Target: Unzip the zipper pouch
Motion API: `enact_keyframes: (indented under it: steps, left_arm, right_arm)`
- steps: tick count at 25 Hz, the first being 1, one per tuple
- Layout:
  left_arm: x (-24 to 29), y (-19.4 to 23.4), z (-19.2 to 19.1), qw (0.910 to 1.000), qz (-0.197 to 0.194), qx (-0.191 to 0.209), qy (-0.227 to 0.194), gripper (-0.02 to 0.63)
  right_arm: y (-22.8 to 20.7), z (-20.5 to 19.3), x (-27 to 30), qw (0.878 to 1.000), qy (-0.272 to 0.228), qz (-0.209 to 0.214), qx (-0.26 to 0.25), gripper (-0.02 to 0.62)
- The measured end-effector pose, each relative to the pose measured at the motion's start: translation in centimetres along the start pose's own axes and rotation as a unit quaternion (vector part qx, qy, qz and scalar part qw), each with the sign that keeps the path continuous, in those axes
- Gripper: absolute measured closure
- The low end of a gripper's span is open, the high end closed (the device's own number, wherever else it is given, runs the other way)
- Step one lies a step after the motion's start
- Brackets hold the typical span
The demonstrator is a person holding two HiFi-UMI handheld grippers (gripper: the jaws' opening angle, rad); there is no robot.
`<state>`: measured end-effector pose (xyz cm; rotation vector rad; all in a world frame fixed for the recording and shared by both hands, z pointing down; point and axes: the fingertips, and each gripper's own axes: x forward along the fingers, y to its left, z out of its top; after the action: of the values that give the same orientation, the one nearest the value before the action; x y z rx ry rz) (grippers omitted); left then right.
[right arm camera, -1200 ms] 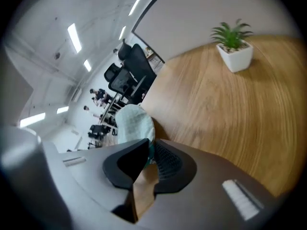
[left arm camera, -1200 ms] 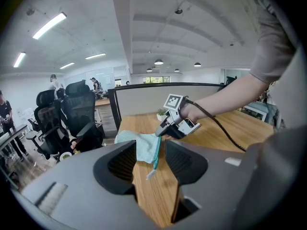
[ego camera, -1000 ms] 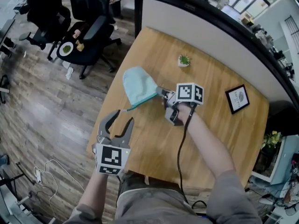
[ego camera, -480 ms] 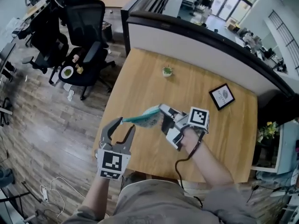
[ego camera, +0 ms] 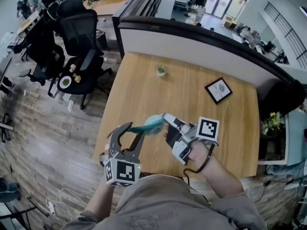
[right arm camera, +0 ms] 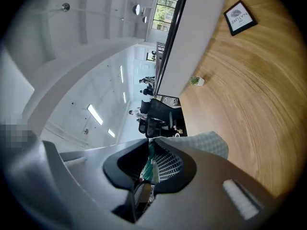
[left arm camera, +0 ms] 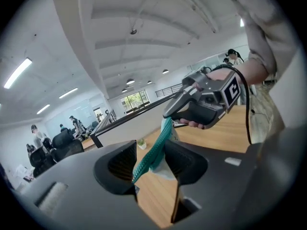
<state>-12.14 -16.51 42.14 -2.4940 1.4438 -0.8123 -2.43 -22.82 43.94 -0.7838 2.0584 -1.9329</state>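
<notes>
The teal zipper pouch [ego camera: 152, 124] hangs in the air over the table's near edge, seen edge-on. My right gripper [ego camera: 166, 118] is shut on one end of it; in the right gripper view the teal zipper edge sits pinched between the jaws [right arm camera: 149, 163] and the pouch's mesh cloth [right arm camera: 212, 145] bulges beside them. My left gripper [ego camera: 130, 130] is open, its jaws on either side of the pouch's other end. In the left gripper view the zipper strip [left arm camera: 154, 150] runs down between the open jaws from the right gripper [left arm camera: 169, 115], with a gap on its left side.
The wooden table [ego camera: 192, 104] holds a small potted plant [ego camera: 160, 70] and a framed picture [ego camera: 218, 90] towards the back. A curved partition [ego camera: 192, 40] borders the far side. Office chairs [ego camera: 76, 37] stand on the floor at the left.
Both grippers have risen and come nearer to me. The right one has lifted the pouch off the table; the left has come up so the pouch's free end lies between its jaws.
</notes>
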Motion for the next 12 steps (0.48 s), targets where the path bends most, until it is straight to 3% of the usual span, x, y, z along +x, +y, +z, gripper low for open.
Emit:
enact_keyframes:
  steps: [6, 8, 12]
  left_arm:
    - [0.3, -2.2, 0.6, 0.9963, -0.01, 0.085, 0.011, 0.451]
    - [0.4, -3.0, 0.9, 0.9951, -0.017, 0.097, 0.011, 0.503]
    - [0.6, -3.4, 0.9, 0.9943, -0.035, 0.099, 0.015, 0.532]
  right_arm:
    - [0.2, -0.5, -2.4, 1.0, 0.001, -0.002, -0.012, 0.549]
    - [0.4, -0.7, -3.0, 1.0, 0.003, -0.001, -0.015, 0.548]
    - [1.0, -0.7, -3.3, 1.0, 0.008, 0.002, -0.028, 0.549]
